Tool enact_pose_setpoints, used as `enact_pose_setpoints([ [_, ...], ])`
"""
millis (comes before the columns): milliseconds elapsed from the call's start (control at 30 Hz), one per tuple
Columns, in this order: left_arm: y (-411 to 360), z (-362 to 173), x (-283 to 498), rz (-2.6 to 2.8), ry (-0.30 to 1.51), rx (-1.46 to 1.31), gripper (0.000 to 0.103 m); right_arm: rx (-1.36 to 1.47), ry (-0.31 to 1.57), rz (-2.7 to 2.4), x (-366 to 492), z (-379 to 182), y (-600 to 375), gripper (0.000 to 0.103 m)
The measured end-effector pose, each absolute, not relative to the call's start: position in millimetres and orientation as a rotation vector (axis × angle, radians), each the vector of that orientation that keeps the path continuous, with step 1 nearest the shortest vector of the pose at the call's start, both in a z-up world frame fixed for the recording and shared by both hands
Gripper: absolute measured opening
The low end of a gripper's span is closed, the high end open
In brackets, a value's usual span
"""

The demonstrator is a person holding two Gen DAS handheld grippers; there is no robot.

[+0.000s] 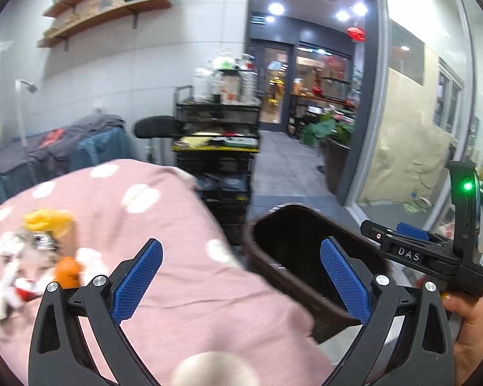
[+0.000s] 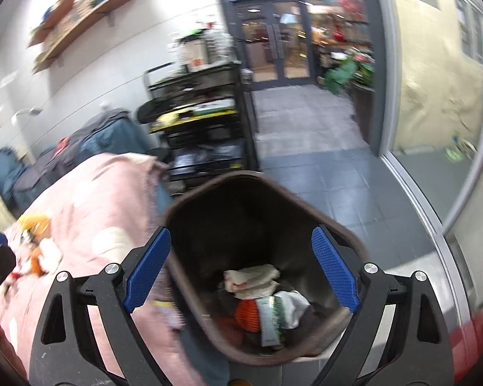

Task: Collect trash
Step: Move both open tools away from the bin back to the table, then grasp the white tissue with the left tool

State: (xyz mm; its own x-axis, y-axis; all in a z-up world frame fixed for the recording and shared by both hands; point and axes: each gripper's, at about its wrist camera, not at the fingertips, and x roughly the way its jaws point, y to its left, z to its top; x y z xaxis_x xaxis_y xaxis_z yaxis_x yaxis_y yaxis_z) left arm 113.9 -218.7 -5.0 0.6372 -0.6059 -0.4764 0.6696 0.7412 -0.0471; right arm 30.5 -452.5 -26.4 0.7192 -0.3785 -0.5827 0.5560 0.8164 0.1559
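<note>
A heap of trash [image 1: 35, 257] lies on a pink, white-dotted cloth [image 1: 177, 289] at the left: yellow, orange and white wrappers, all blurred. My left gripper [image 1: 241, 280] is open and holds nothing, over the cloth's edge, with the heap to the left of its left pad. A dark brown bin [image 1: 306, 299] stands beside the cloth on the right. My right gripper [image 2: 241, 270] hangs open and empty above the bin [image 2: 241, 212]. Inside the bin lie a white tissue [image 2: 251, 280], something orange [image 2: 248, 315] and a green-and-white wrapper [image 2: 273, 318]. The same heap [image 2: 35, 244] shows at the far left.
A black wheeled rack [image 1: 215, 135] full of items stands behind the cloth. A glass wall [image 1: 418, 112] runs along the right, and grey floor tiles [image 2: 322, 186] lead to double doors. Wall shelves [image 1: 106, 9] hang at the upper left. A hand [image 1: 467, 321] grips the other tool at the right edge.
</note>
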Motion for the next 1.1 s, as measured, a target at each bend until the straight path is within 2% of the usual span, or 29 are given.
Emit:
enact_pose_setpoints([
  [400,-124,3,127,-0.464,0.451,0.105,0.097,0.211,0.624,-0.301,87,-27,-368,0.088],
  [1100,51,-29,149,-0.101,0.572,0.01,0.097,0.146,0.731,0.054,156,-31,-247,0.088],
])
